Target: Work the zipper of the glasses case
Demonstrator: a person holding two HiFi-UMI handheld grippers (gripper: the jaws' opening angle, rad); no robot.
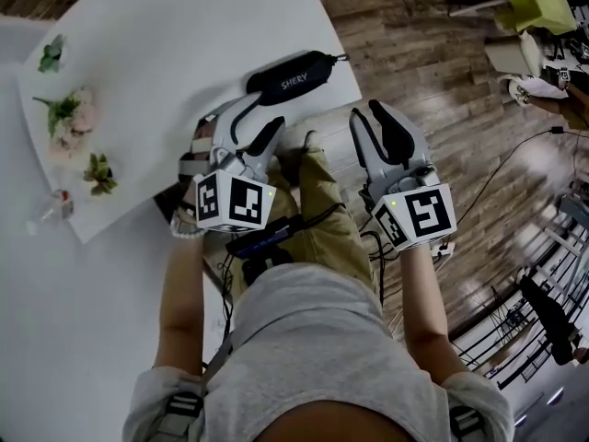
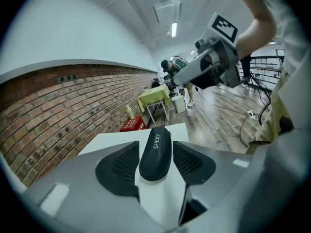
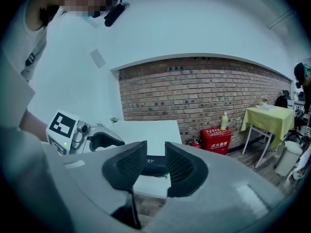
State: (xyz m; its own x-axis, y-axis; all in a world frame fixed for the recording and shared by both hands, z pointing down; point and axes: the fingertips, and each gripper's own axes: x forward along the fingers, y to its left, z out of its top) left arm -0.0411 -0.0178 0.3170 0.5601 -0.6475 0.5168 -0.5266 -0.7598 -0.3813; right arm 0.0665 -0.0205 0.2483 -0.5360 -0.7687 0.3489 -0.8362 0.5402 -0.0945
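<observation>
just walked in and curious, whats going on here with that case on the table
A person holds tongs in each hand, facing a black case that lies near the edge of the white table. The left tongs are open and lined up on the case's near end, with no pad pressing on it. The right tongs hang off the table edge, slightly open and empty. Nothing grips the case yet.

It looked like a lab or studio workspace: a bare brick wall [image 3: 204,91], wood floor [image 1: 442,81], loose cables [image 1: 497,168], a white bench [image 1: 184,53], a red box [image 3: 216,140] and ceiling strip lights [image 2: 173,29].
</observation>
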